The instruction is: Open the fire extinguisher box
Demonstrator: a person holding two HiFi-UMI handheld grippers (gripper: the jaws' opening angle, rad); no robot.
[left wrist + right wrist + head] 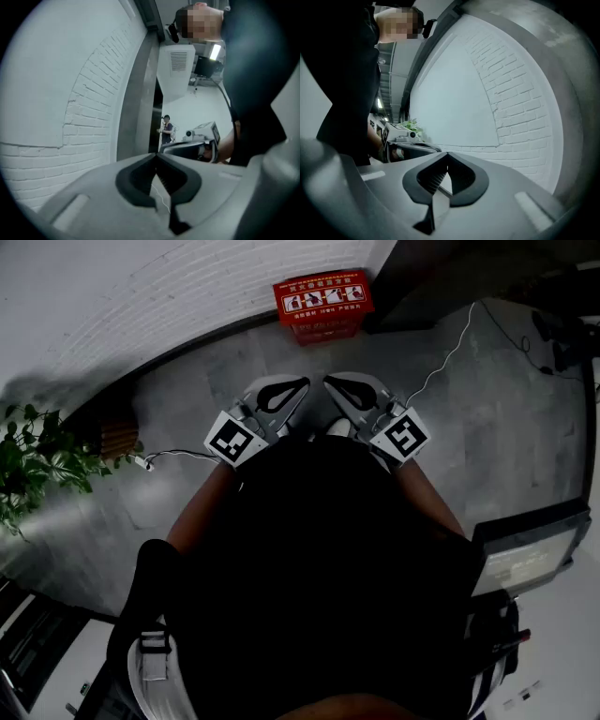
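The red fire extinguisher box [323, 304] stands on the grey floor against the white brick wall, at the top of the head view, with its lid down. Both grippers hang close to the person's chest, well short of the box, their tips angled toward each other. My left gripper [300, 383] is shut with nothing in it; in its own view the jaws meet at the tip [155, 155]. My right gripper [329, 382] is likewise shut and empty [447, 153]. Neither touches the box.
A potted plant [28, 460] stands at the left by the wall. A white cable [450, 352] trails over the floor at the right, and a grey screen-like unit [525, 554] sits at the lower right. A person [166, 129] stands far off in a doorway.
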